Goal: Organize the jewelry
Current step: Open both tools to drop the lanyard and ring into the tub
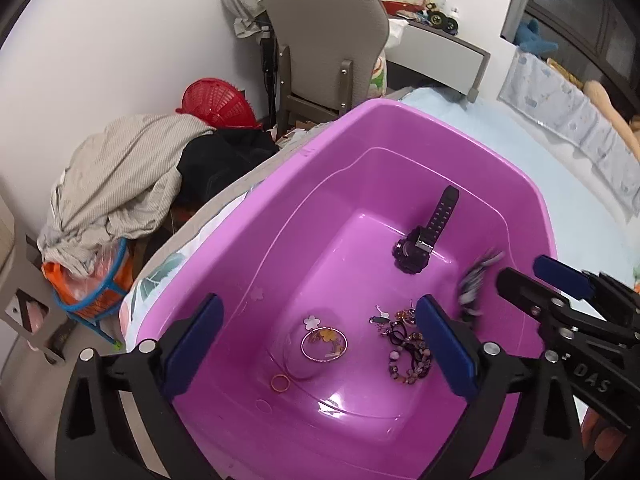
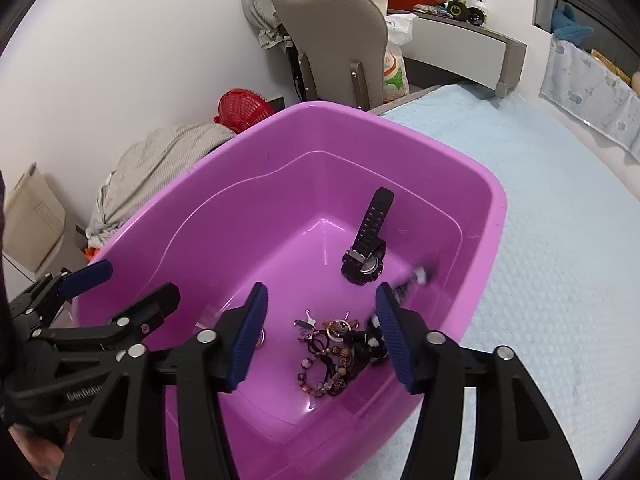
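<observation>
- The purple plastic basin (image 1: 400, 128) sat on a pale blue bedspread (image 2: 560, 240), and every piece of jewelry lay on its floor.
- The black digital watch (image 2: 362, 264) rested face down near the basin's far right corner, its strap running up the far wall. It looked the heaviest and stiffest piece; I judged the chunky case the surest place to pinch, since the ribbed strap would flex.
- A tangle of beaded bracelets and dark hair ties (image 2: 332, 364) lay at the basin's near right side. These looked light, limp and likely to snag on each other, so a lifted strand might drag its neighbours; taking one outer loop seemed best.
- A thin hoop with flower charms (image 1: 324, 343) and a small orange ring (image 1: 280, 382) lay toward the basin's near left. Both looked light and flat against slick plastic, hard to get under; the hoop's wire looked delicate.
- A blurred black-and-white striped item (image 1: 476, 284) showed at the basin's right wall, beside the right gripper's tip; what it was I could not tell.
- The left gripper (image 1: 320, 344) hovered over the basin's near edge with jaws spread wide, holding nothing.
- The right gripper (image 2: 320, 336) hung above the bead tangle, jaws parted and empty, pads clear of it.
</observation>
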